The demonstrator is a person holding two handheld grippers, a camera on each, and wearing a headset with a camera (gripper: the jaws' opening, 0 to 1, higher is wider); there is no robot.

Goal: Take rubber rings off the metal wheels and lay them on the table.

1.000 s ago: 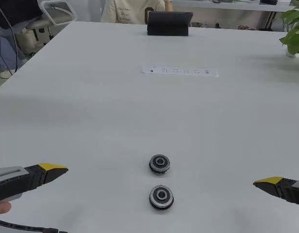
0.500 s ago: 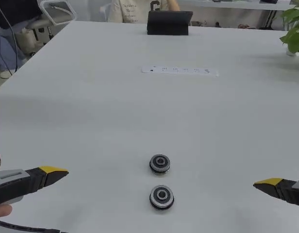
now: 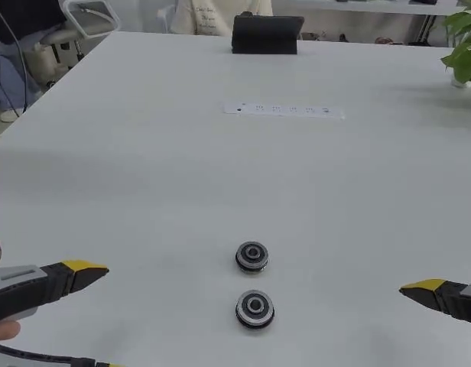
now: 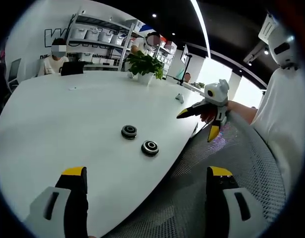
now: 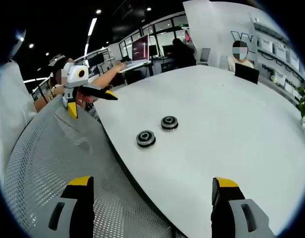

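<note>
Fingers of my left gripper stand spread wide with nothing between them, low in the left gripper view; the fingers of my right gripper are likewise released and empty. Beyond both sets, the two metal wheels lie flat on the white table, hubs up, with no long side to favour. In the head view, the near wheel sits bottom centre and the far wheel just above it, close but apart, each wearing its dark rubber ring. The yellow tips enter from the lower-left and lower-right corners, pointing inward, so the wheels lie about midway and neither hand looks clearly nearer. The gripper views give the full spread of each pair of fingers, and the head view gives the wheels' line up the frame, plus a power strip well beyond.
</note>
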